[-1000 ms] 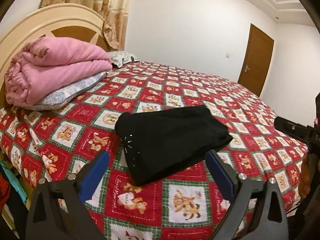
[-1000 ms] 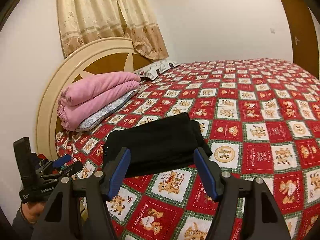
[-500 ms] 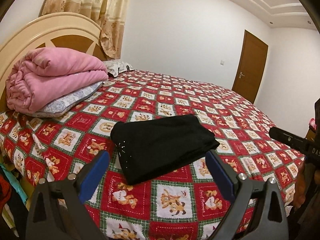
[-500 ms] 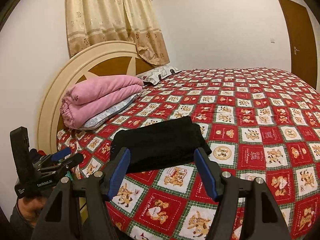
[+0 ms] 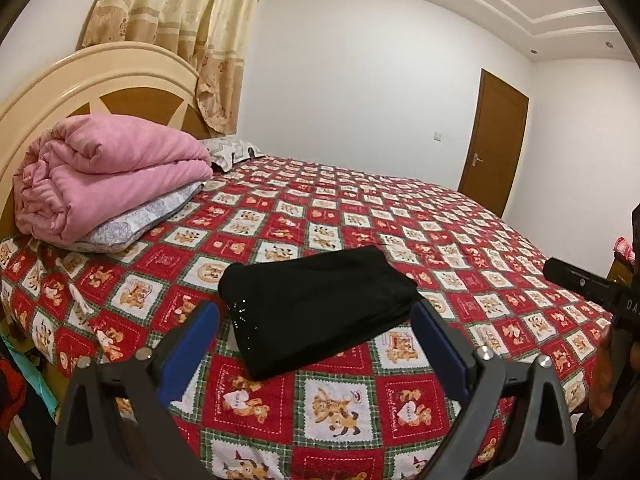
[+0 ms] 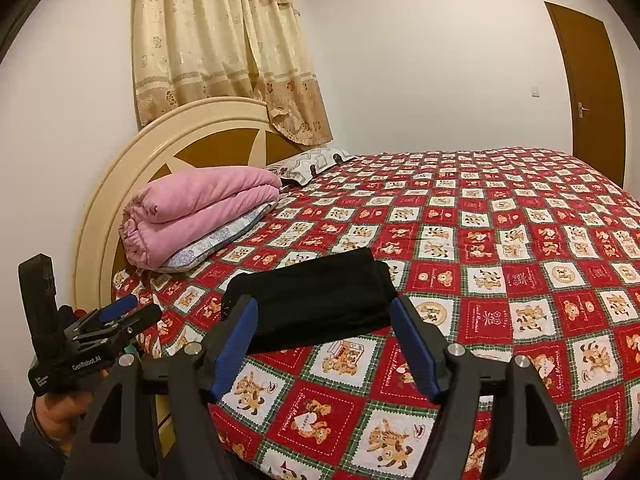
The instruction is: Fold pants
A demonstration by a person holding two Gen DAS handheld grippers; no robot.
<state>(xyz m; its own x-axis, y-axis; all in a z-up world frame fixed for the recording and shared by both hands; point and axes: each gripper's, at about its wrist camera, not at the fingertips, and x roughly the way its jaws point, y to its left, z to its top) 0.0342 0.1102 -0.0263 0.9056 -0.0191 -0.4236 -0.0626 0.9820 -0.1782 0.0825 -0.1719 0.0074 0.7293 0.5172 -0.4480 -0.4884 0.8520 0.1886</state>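
Both my claws hang over the near edge of the bed (image 5: 460,216), and the pants (image 5: 316,304) lie flat on the bedspread just beyond my fingertips, touching neither claw. They're black, folded into a compact rectangle, resting on the red and white teddy-bear squares.

My left claw (image 5: 316,340) stands wide, nothing between its blue pads (image 5: 192,344); the pants sit ahead of the gap, a little beyond it. My right claw (image 6: 324,340) has its jaws opening as I speak, and there's nothing between them either. From the right view the bundle (image 6: 312,300) sits framed just past the two blue pads (image 6: 236,340), apart from them.

The bundle's long side runs across my line of sight in the right view, left to right. From the left view it's skewed: one short end, speckled with tiny shiny dots, faces me and the headboard (image 5: 100,80) side, and the length slants away toward the door (image 5: 494,144) side.

The folded pink blanket (image 5: 108,172) on its pillow (image 5: 144,220) lies well apart, up by the headboard. In the right view I can see my other hand (image 6: 60,412) wrapped round the left claw's handle.
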